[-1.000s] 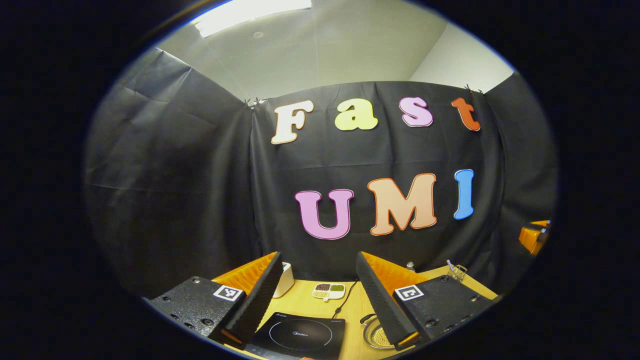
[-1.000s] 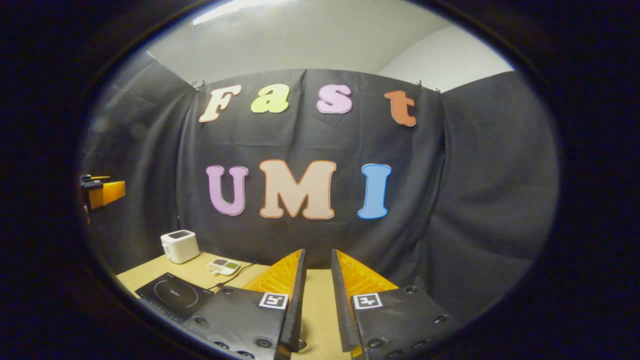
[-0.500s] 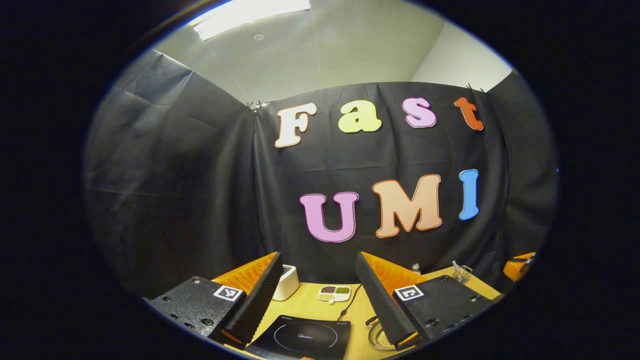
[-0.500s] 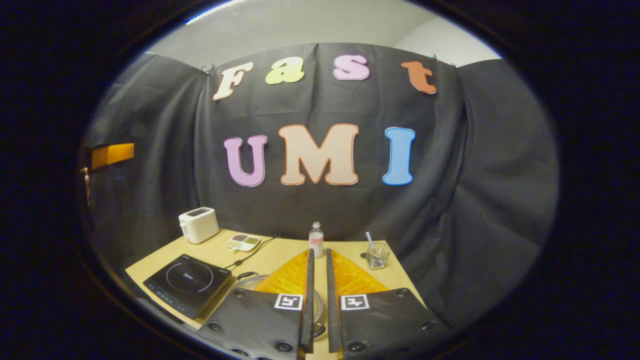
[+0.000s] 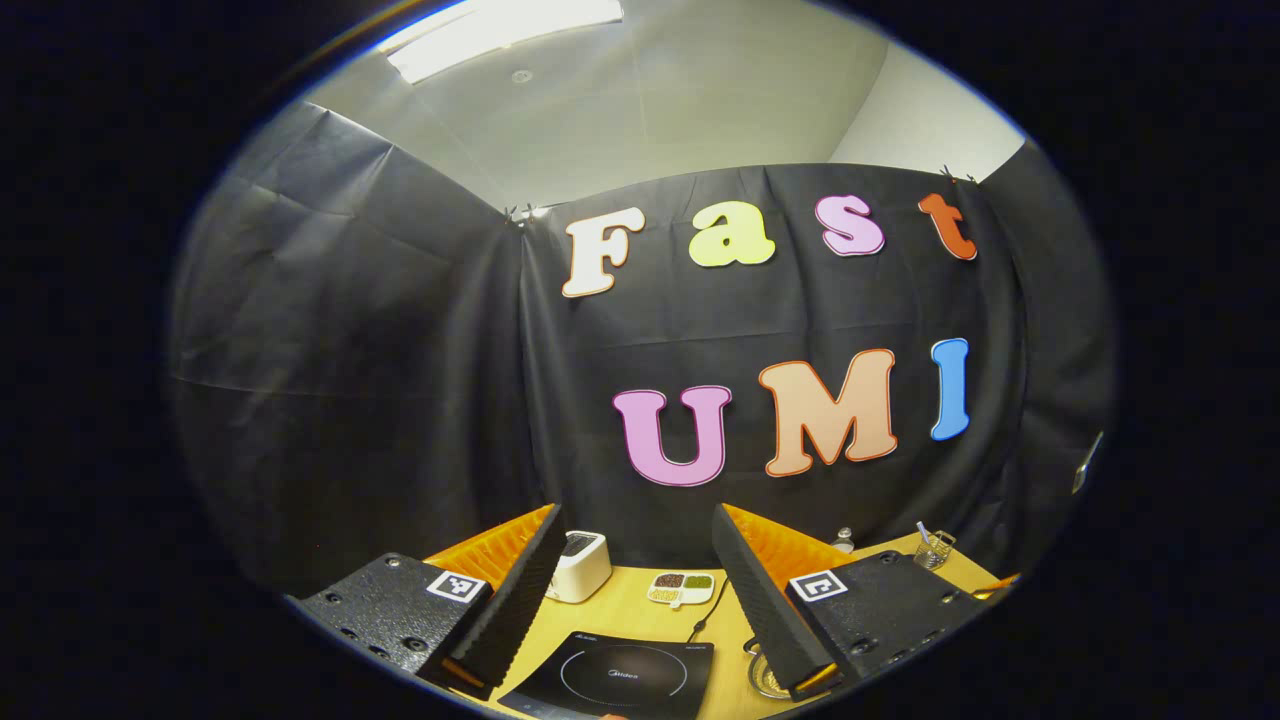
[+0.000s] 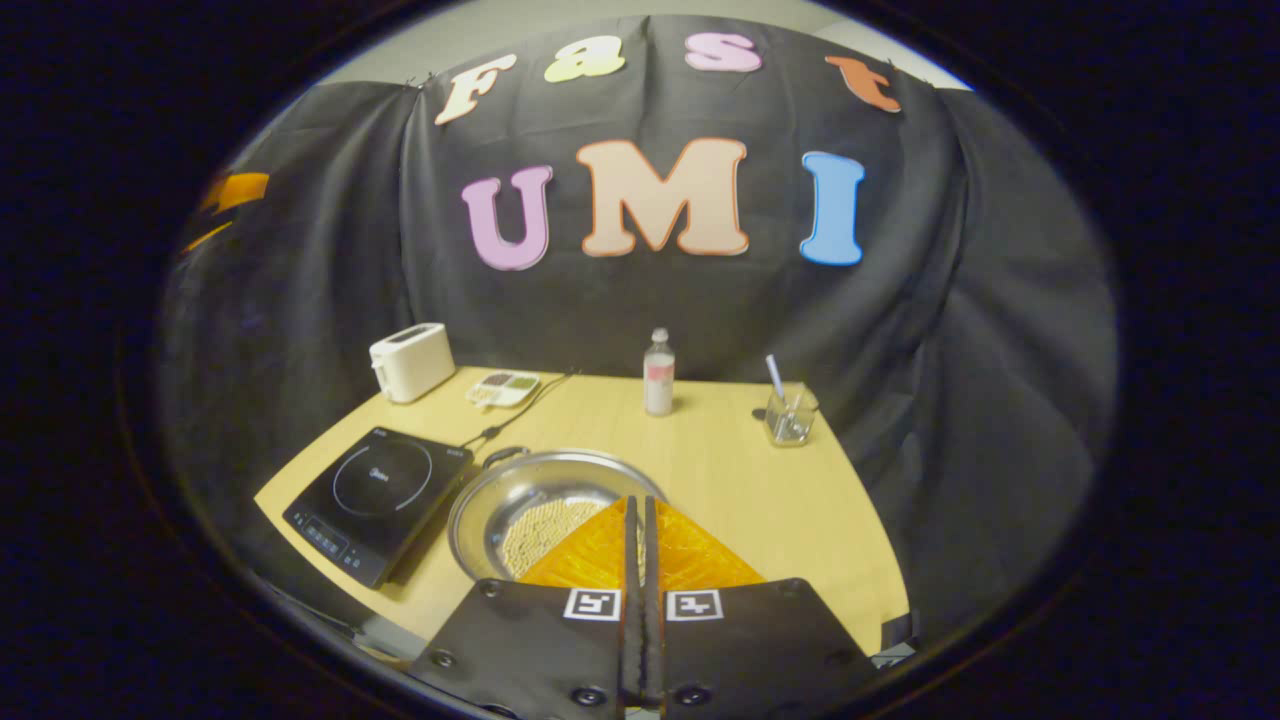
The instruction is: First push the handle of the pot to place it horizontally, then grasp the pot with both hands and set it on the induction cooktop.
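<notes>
Since a second ago the right gripper (image 6: 640, 510) has tipped downward, so the right gripper view now takes in the whole table (image 6: 740, 480) where before it saw mostly the wall. Its two fingers, then a little apart, are now pressed together with nothing between them, hanging over the near rim of the pot (image 6: 545, 505). The left gripper (image 5: 635, 545) has barely shifted; its fingers stay spread wide, empty, held high above the table's near edge and pointing at the back wall.

The pot is a shallow metal pan sitting on the table just to the right of the cooktop (image 6: 375, 490), not on it. Pale small grains or beads cover its bottom. One loop handle (image 6: 503, 455) shows at its far left rim; whether a second handle lies under the right gripper cannot be told. In the left gripper view a sliver of the pot (image 5: 765, 680) peeks out beside that gripper's right finger, with the cooktop (image 5: 620, 680) between the fingers.

A small divided dish (image 6: 503, 388) at the back holds dark and green fillings in separate sections. A clear glass (image 6: 788, 418) holds one thin stick.

Counted: one pot, one cooktop with its cord (image 6: 510, 415), one white toaster (image 6: 410, 362), one dish, one bottle (image 6: 658, 372), one glass.
</notes>
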